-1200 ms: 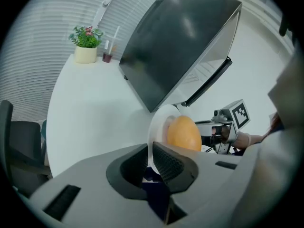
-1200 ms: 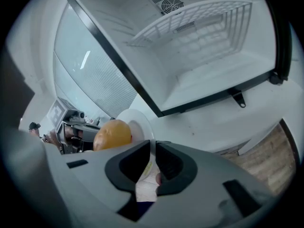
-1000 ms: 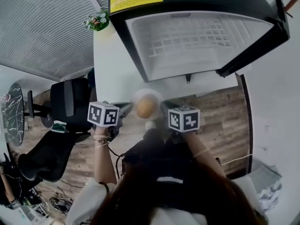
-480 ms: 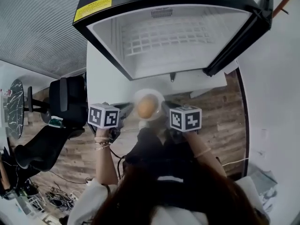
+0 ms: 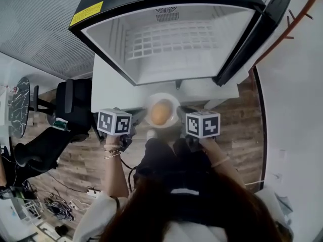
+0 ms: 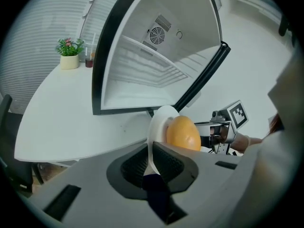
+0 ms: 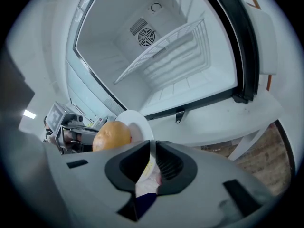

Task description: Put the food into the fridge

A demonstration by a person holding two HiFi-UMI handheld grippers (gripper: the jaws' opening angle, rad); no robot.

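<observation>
A white plate [image 5: 169,101] carries an orange-brown round food item [image 5: 160,113]. My left gripper [image 5: 135,130] is shut on the plate's left rim, and my right gripper [image 5: 182,129] is shut on its right rim. In the left gripper view the plate [image 6: 159,122] stands edge-on between the jaws with the food [image 6: 182,133] to its right. In the right gripper view the plate [image 7: 136,123] and food [image 7: 112,136] sit just left of the jaws. The open fridge [image 5: 166,37] lies directly ahead on a white table, with its wire shelf [image 7: 166,51] bare.
The fridge door [image 5: 252,34] hangs open at the right. A white table [image 5: 113,87] holds the fridge, with a small potted plant [image 6: 69,52] at its far corner. A black office chair [image 5: 70,107] stands to the left on the wooden floor.
Both grippers have carried the plate with the food forward, towards the fridge's open front. The fridge now fills more of the head view.
</observation>
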